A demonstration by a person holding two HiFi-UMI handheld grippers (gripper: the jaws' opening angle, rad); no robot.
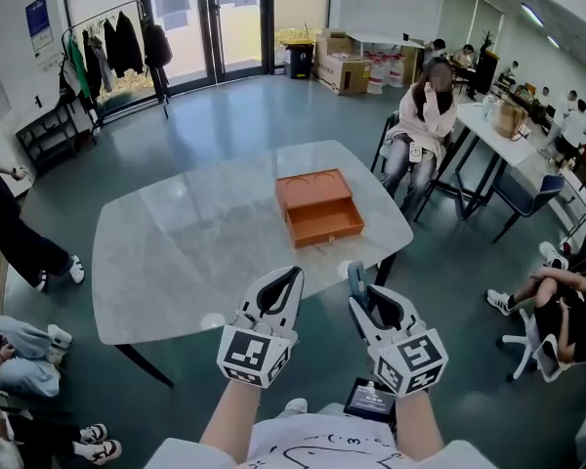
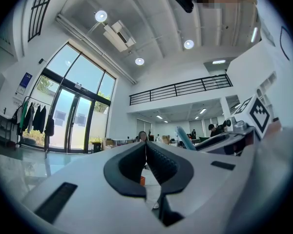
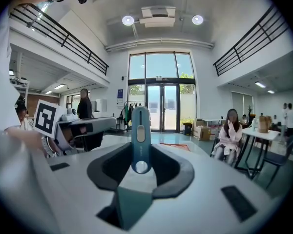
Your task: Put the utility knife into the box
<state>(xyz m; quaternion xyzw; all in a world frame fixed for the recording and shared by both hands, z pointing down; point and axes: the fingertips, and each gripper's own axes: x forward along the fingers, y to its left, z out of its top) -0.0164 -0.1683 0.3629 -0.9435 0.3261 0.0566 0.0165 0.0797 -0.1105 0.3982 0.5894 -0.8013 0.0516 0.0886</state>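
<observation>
A teal utility knife point(image 1: 356, 276) stands up from my right gripper point(image 1: 369, 301), which is shut on its lower end; in the right gripper view the knife point(image 3: 140, 130) rises between the dark pads. An orange box point(image 1: 319, 206) with its drawer pulled open sits on the far right part of the marble table point(image 1: 176, 252); a sliver of the box point(image 3: 175, 146) shows past the knife. My left gripper point(image 1: 285, 279) hovers beside the right one over the table's near edge, shut on nothing. In its own view the left gripper point(image 2: 146, 145) has its tips touching.
A seated person point(image 1: 425, 115) is just beyond the table's far right corner, with a white desk point(image 1: 508, 145) and blue chair point(image 1: 527, 195) behind. More people sit or stand on the floor at left point(image 1: 20, 233) and right point(image 1: 557, 301). A coat rack point(image 1: 107, 52) stands by the glass doors.
</observation>
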